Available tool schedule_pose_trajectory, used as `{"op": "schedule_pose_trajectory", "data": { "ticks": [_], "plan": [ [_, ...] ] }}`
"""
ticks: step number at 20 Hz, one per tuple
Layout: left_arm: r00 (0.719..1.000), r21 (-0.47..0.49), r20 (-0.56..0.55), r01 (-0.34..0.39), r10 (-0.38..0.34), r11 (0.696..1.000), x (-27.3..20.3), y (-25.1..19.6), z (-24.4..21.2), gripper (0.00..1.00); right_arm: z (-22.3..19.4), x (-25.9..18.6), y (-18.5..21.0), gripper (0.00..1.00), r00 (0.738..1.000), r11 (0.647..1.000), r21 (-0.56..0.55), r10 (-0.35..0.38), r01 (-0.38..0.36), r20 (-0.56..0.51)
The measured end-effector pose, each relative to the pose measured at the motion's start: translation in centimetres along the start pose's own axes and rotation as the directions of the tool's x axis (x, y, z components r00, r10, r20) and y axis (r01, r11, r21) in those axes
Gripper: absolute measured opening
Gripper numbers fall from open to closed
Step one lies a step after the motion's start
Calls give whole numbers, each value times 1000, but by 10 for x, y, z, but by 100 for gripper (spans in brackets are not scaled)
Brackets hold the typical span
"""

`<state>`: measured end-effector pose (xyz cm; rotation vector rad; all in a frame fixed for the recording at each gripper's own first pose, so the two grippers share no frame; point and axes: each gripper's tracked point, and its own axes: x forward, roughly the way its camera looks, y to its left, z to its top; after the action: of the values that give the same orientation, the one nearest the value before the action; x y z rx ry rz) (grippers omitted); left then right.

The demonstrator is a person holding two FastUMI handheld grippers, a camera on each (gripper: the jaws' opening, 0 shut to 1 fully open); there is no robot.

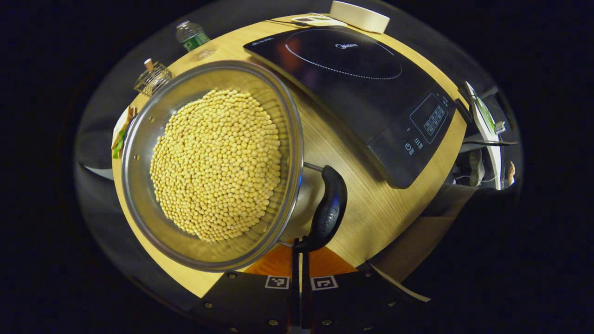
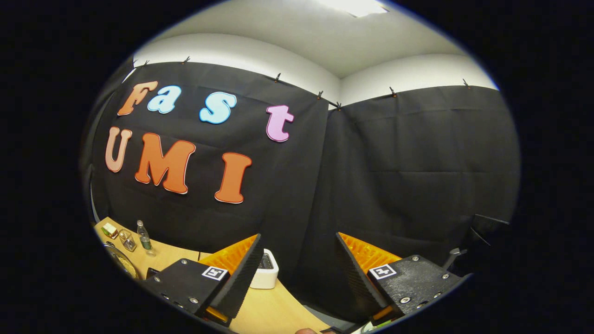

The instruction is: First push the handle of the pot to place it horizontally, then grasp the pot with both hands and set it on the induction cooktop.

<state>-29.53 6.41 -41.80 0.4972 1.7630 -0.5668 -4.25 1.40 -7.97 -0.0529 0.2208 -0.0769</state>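
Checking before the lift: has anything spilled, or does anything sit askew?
No spill: the beans are heaped inside the pot. The pot sits beside the induction cooktop, not on it; its handle lies along the pot's side.

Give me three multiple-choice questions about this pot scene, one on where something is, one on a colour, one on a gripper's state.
1. Where does the pot stand relative to the induction cooktop in the left gripper view?
A. On it
B. Beside it, on the wooden table
C. Under the table

2. What colour is the pot's handle?
A. Black
B. Red
C. White

3. How do the right gripper's jaws stand?
A. Shut on the handle
B. Shut on a bottle
C. Open, holding nothing

Answers: 1 B, bare wood lies between pot and cooktop. 2 A, the handle is dark black. 3 C, a wide gap separates the fingers.
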Motion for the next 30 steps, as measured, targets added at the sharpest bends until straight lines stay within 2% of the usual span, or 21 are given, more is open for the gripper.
{"op": "schedule_pose_trajectory", "data": {
  "ticks": [1, 2, 4, 5, 15, 22, 30],
  "plan": [
    [1000, -3, -6, 12, -12, 1000, 1, 0, 0, 7, 0, -3, -3, 95, 1000, 1000, 0, -12, 12, -2],
    [1000, -9, -6, 24, -24, 1000, 1, -2, 0, 1, -1, -5, -7, 97, 1000, 1000, 1, -21, 21, -4],
    [999, -20, -1, 40, -40, 999, 2, -5, 3, 1, -2, -9, -12, 97, 999, 999, 4, -37, 37, -10],
    [999, -28, 4, 47, -47, 999, 1, -6, 6, 1, -3, -10, -14, 93, 999, 999, 6, -40, 40, -14],
    [987, -139, 104, 134, -120, 981, -23, -12, 49, 1, -1, -21, -17, 95, 999, 999, 4, -45, 45, -14],
    [989, -137, 119, 108, -92, 985, -29, -10, 81, 2, 0, -25, -21, 95, 999, 999, 9, -47, 47, -11],
    [982, -213, 162, 135, -101, 968, -20, -4, 111, 2, -5, -29, -26, 95, 997, 998, 2, -66, 66, -31]
  ]
}}
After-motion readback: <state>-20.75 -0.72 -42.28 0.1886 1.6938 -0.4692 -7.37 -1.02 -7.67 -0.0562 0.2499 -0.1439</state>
